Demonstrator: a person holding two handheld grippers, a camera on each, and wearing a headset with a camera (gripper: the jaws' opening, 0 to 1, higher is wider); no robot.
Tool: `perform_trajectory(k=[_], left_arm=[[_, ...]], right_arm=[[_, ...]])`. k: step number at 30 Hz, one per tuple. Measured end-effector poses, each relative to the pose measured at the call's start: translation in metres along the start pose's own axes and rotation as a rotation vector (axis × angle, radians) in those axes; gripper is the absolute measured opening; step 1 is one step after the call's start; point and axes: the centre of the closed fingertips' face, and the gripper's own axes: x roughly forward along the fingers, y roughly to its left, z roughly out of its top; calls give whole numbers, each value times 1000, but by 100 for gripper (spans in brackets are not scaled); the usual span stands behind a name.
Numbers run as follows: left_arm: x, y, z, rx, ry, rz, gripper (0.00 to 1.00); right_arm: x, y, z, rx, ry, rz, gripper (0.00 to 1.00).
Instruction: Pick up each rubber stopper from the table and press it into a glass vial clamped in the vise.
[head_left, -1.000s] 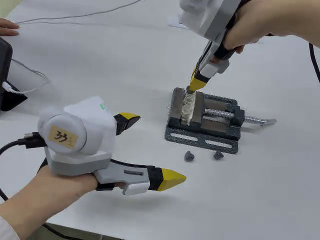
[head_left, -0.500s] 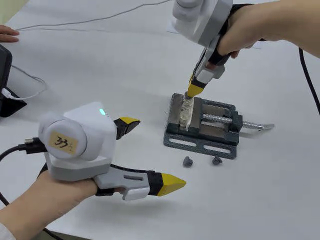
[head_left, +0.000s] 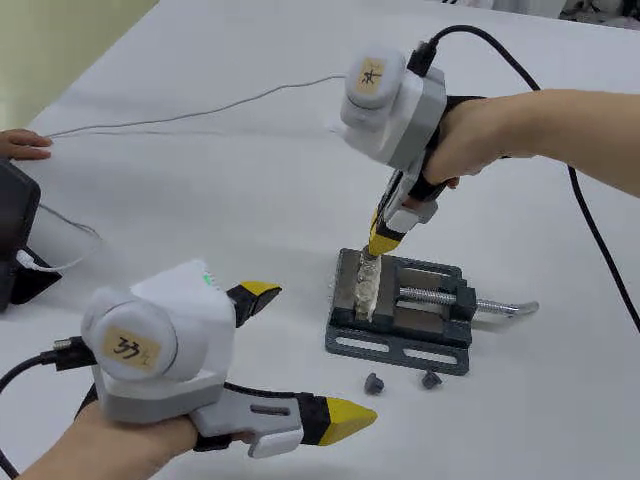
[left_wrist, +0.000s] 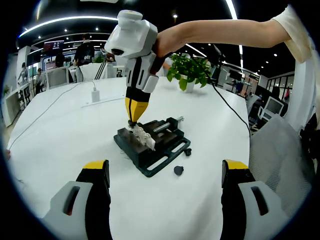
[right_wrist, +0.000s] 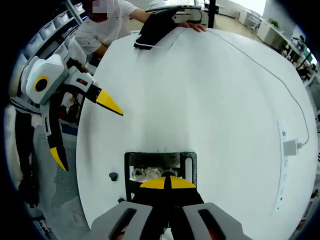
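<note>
A dark vise (head_left: 400, 335) clamps a row of clear glass vials (head_left: 364, 288). My right gripper (head_left: 376, 248) points straight down onto the vial at the far end of the row, shut on a small dark rubber stopper (left_wrist: 131, 122) at its yellow tips. In the right gripper view the shut tips (right_wrist: 165, 183) sit just over the vials (right_wrist: 145, 173). Two loose stoppers (head_left: 374, 383) (head_left: 431, 379) lie on the table in front of the vise. My left gripper (head_left: 305, 355) hovers open to the left of the vise, nothing between its fingers.
A black device (head_left: 15, 245) with a white cable sits at the table's left edge, with a person's hand (head_left: 22, 145) beside it. A thin cable (head_left: 200, 110) runs across the far table. The vise handle (head_left: 505, 308) sticks out to the right.
The head camera has tilted, so everything sits lower in the picture. My right gripper has stayed with its tips on the far vial. The left gripper has barely moved.
</note>
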Motion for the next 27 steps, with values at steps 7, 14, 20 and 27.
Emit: perform_trajectory(k=[7,14,20,27], left_arm=[[0,1,6,19,0,8,92],[-3,-3,8,36,-4,16,92],[-4,-5,9,44,-8,20,92],[-6,-4,7,44,-16,18,92]], right_arm=[[-1,0,-1,-94,-31,-8,0],[0,3,-4,-75,-89,-4,0],[0,2,-3,-78,-119,-32,0],[1,3,-2,-87,-154,-60,0]])
